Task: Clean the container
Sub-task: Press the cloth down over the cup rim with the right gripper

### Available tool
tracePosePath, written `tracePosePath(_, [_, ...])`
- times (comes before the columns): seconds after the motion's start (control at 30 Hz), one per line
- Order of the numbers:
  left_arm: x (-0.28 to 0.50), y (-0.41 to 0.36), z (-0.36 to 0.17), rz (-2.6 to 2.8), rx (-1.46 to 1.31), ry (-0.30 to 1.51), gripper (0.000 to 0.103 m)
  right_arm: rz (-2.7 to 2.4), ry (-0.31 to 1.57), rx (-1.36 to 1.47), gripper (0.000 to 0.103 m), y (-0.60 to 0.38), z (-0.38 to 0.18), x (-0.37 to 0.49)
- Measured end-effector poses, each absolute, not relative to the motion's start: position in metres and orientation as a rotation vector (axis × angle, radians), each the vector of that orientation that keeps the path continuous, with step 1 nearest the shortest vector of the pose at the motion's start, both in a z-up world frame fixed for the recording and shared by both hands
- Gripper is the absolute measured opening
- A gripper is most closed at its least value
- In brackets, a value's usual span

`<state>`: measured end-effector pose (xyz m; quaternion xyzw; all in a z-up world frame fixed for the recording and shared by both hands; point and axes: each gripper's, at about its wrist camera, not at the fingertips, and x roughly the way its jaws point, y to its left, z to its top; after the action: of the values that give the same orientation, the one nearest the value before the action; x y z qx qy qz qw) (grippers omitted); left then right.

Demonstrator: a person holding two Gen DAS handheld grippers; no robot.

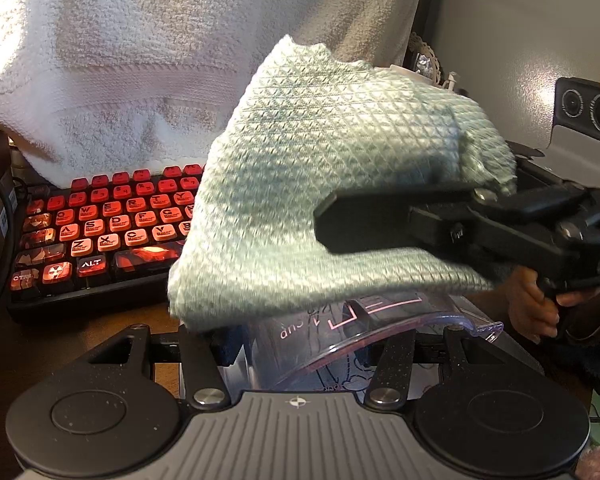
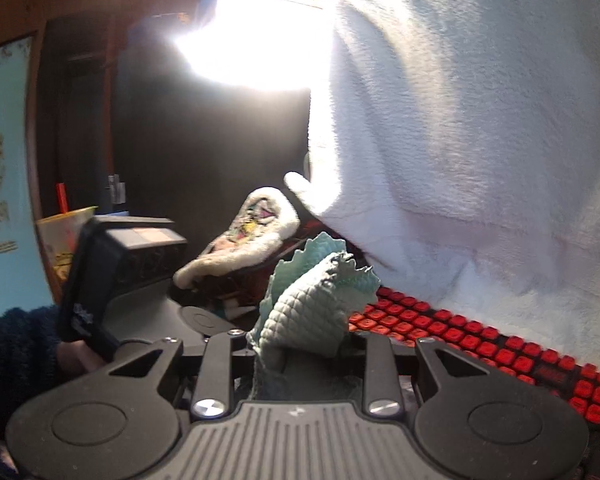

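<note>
Now R claw (image 2: 300,354) grips cloth (image 1: 332,168) over container (image 1: 340,344).

The green cloth (image 1: 332,184) hides most of the clear container (image 1: 340,344), and only its rim and some printed marks show below the cloth. The same cloth covers the right end of the red keyboard (image 1: 112,224). The cloth's lower edge is blurred.

1. The left gripper (image 1: 300,344) points somewhat downward, its jaws part-way apart and clamped on a clear container (image 1: 340,344);
2. The right gripper (image 2: 296,344) is pinched on a green cloth (image 2: 312,304); a hand (image 1: 540,304) grips its handle.
</note>
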<state>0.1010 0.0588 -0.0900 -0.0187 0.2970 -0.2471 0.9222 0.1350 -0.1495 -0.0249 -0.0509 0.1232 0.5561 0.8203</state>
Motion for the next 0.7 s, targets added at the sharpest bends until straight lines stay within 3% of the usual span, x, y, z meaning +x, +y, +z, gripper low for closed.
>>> tracePosePath(0.23, [0.105,0.056,-0.090,-0.506,-0.034,0.611,0.050,1.155,0.225,-0.151,0.026,-0.146,-0.028,0.133])
tracePosePath(0.7, [0.104,0.055,-0.089,-0.507,-0.038,0.611,0.050,1.061,0.234,-0.096,0.037,-0.150,-0.030,0.144])
